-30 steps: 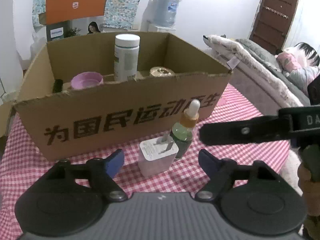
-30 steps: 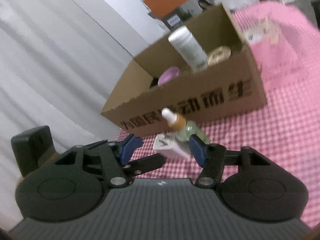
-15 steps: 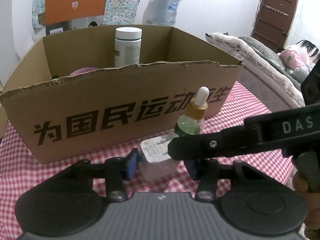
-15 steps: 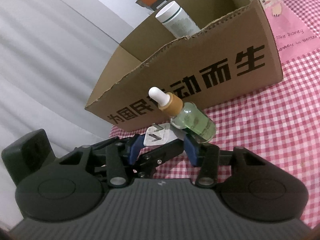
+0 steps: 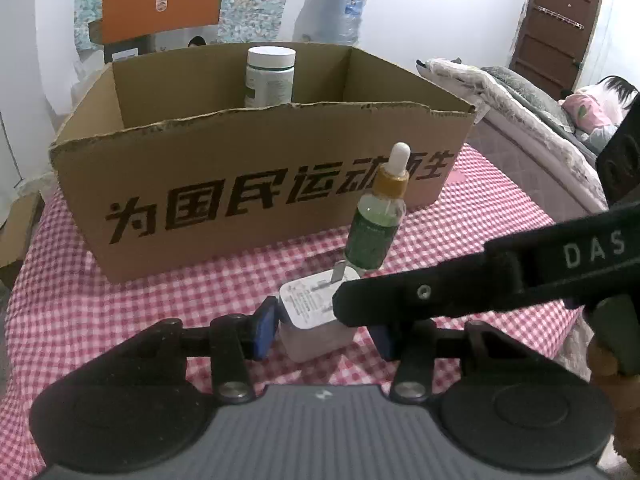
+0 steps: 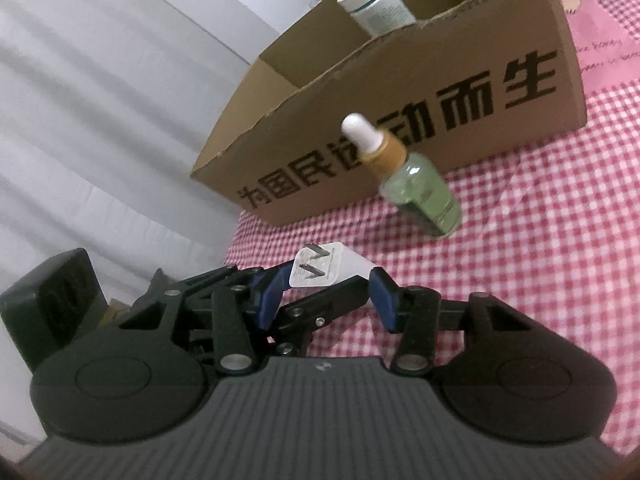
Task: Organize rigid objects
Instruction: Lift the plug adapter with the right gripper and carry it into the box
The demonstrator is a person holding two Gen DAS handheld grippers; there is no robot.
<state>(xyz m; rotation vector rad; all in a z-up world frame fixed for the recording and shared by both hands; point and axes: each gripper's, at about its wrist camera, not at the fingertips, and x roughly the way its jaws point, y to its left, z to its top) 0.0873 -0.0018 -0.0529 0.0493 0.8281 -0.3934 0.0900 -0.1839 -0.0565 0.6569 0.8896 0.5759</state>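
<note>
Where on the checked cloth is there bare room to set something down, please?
The checked cloth is bare in front of the left half of the cardboard box, left of the charger, and again right of the dropper bottle, toward the bed. It is crowded around the charger, with the bottle standing close behind it.

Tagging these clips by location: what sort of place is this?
Most likely a lived-in home, a bedroom or bed-sitting room: a bed with blankets, a water-dispenser bottle by the wall, and a checked tablecloth.
</note>
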